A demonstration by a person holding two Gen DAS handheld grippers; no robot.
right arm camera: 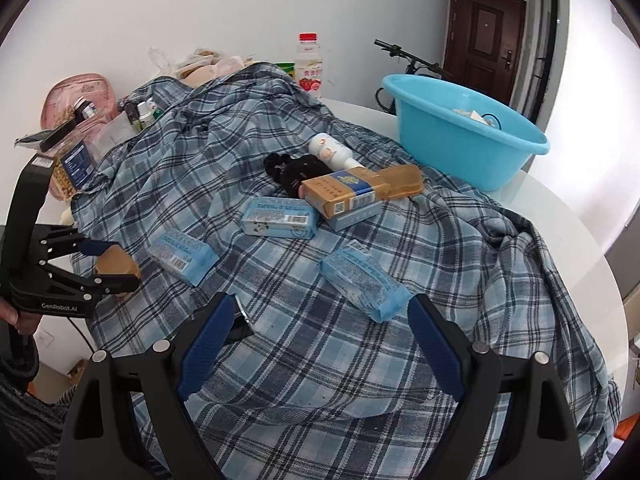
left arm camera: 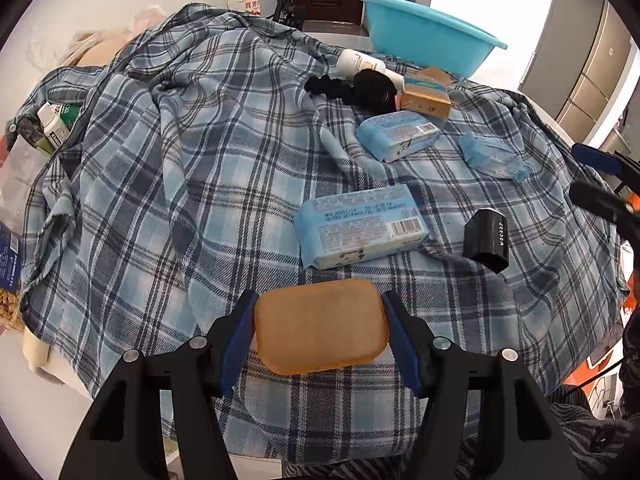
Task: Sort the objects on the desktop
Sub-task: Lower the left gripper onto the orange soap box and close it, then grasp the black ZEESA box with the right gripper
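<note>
My left gripper is shut on a tan brown rounded case, held just above the plaid cloth; it shows at the left of the right wrist view. My right gripper is open and empty over the cloth, near a blue tissue pack. Two more blue tissue packs, a tan and blue carton, a white bottle and a black scrunchie lie on the cloth. A small black box lies by my right gripper.
A blue plastic basin stands at the table's far right with small items inside. A red-capped drink bottle, jars and bags crowd the far left. The white table edge curves on the right.
</note>
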